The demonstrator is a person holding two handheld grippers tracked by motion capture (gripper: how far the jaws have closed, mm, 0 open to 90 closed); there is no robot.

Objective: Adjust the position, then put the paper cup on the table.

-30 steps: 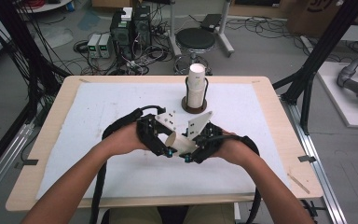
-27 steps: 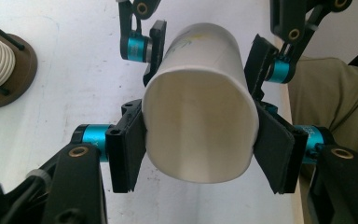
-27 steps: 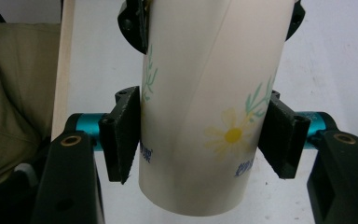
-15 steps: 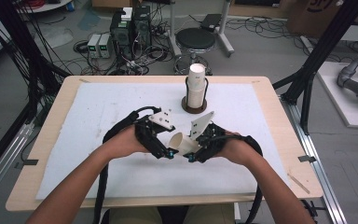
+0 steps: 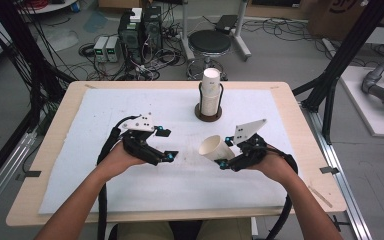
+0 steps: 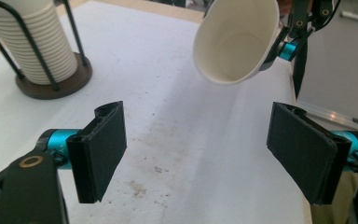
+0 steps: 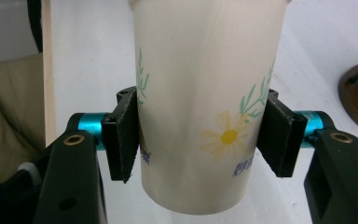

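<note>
In the high view, the right gripper [image 5: 223, 159] held a single paper cup [image 5: 215, 148] tilted on its side above the white-covered bench [image 5: 80, 195], its mouth turned toward the left gripper [image 5: 166, 144]. The two grippers were well apart. Behind them the wire holder [image 5: 210, 102] kept its stack of cups [image 5: 210, 90], upright near the far edge. One cup looked separated from the stack and passed to the right side; setting it down somewhere seemed to be what was left.

In the left gripper view, the jaws stood released with bare bench between them, having just opened. The cup [image 6: 237, 39] hung beyond them, its inside empty, and the stack [image 6: 30, 44] stood off to the left in its holder [image 6: 51, 81].

In the right gripper view, the jaws were clenched on the cup [image 7: 205, 102], one pad on each side of its flower-printed wall, base toward the camera.
</note>
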